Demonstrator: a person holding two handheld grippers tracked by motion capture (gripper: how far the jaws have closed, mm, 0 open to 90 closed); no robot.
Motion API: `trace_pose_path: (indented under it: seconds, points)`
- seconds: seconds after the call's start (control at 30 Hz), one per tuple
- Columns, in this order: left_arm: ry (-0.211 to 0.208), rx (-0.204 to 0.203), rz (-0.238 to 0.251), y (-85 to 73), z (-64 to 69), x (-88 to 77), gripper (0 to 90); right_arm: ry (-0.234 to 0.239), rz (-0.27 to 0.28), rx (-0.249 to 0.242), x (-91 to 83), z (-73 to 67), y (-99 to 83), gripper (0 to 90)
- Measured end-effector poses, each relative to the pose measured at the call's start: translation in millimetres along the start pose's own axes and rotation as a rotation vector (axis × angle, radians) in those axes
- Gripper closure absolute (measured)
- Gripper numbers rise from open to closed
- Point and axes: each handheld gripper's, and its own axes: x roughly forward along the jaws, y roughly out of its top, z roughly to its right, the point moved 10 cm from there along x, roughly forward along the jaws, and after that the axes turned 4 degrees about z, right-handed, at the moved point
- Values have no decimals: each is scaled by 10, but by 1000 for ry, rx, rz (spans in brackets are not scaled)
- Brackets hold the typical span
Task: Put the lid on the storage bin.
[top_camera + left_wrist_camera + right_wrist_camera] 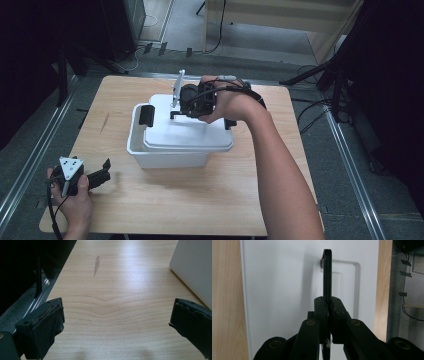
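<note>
At the near left corner of the worktop (165, 195) the left tongs (106, 169) rest in the person's left hand (75, 202), jaws spread wide with nothing between them, pointing right toward the white box (165, 157). The left gripper view looks along those parted jaws over bare wood grain with a small grey mark (96, 264), and catches a white corner of the box at the upper right. The box sits at the middle of the worktop, well apart from the left tongs, with its white lid (187, 132) lying skewed on top and a black latch (145, 115) at its left end. Over the far right part of the lid, the right tongs (176, 114) are clamped on the lid's black handle (327, 275). The right gripper view shows the handle standing edge-on, pinched between the two pads, above the recessed panel in the lid; from the high view the hand hides that grip.
</note>
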Motion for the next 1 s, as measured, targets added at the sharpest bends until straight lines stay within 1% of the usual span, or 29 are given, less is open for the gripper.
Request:
trace_pose_path:
  seconds: [0.07,0.17,0.2,0.23,0.27,0.33,0.37,0.43,0.63,0.67,0.73,0.83,0.93,1.0]
  points:
    - [0,3,-2,-2,-2,-2,0,3,4,-11,21,-3,55,859]
    - [-1,1,-2,-2,-3,-3,0,13,2,-12,46,-19,129,859]
    - [-1,1,-2,-2,-3,-3,0,13,2,-12,46,-19,129,859]
    - [-2,-1,-1,-2,-2,-3,0,17,2,-13,72,-18,181,859]
    - [-2,-1,-2,-2,-3,-3,0,18,9,-27,85,-6,205,860]
    - [-2,-1,-3,-2,-4,-4,0,23,5,-16,106,-17,245,859]
    - [-2,-1,-3,-3,-4,-4,0,28,6,-29,119,-10,263,859]
    - [-2,-1,-4,-3,-5,-4,0,37,4,-19,148,-20,294,859]
    - [-3,-3,-6,-5,-7,-7,0,47,-11,-33,237,-20,357,859]
    - [-3,-3,-6,-4,-7,-6,0,50,-10,-28,248,-24,368,859]
    - [-3,-6,-3,-2,-5,-4,0,52,-5,-38,275,-15,393,859]
    - [-3,-4,-5,-4,-6,-5,0,57,-12,-42,299,-25,422,859]
    - [-2,-8,-1,0,-4,-3,0,50,-24,-51,324,-15,439,859]
    - [-2,-9,0,1,-3,-2,0,52,-23,-43,342,-21,447,859]
